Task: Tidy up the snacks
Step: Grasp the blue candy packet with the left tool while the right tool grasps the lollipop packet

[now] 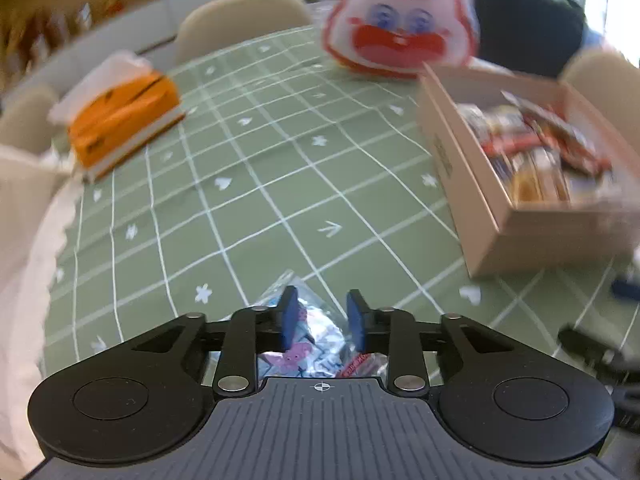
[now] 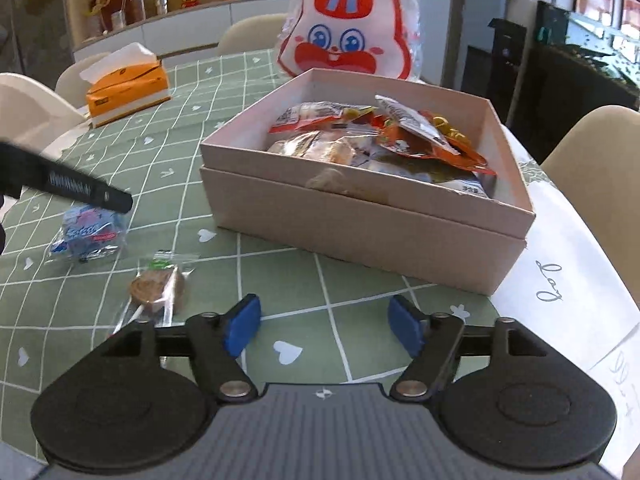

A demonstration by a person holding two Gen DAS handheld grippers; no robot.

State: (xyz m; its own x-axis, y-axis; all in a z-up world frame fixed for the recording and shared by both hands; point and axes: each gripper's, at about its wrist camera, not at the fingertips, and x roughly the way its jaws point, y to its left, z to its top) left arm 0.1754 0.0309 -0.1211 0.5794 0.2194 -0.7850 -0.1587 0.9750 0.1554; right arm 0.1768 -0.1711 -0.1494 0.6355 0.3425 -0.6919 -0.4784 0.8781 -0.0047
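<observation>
Left gripper (image 1: 322, 320) stands part open over a clear snack packet (image 1: 316, 344), pads not pressing it. Snack-filled cardboard box (image 1: 472, 184) sits near the tablecloth's (image 1: 280, 168) right edge; orange tissue pack (image 1: 124, 120) at left edge; rabbit-face bag (image 1: 400, 20) at far edge.

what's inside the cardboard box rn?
The cardboard box holds a heap of snack packets: red and orange wrappers on top, clear-wrapped pastries beneath. The box floor and anything under the heap are covered. Near wall hides the lower front packets.
</observation>
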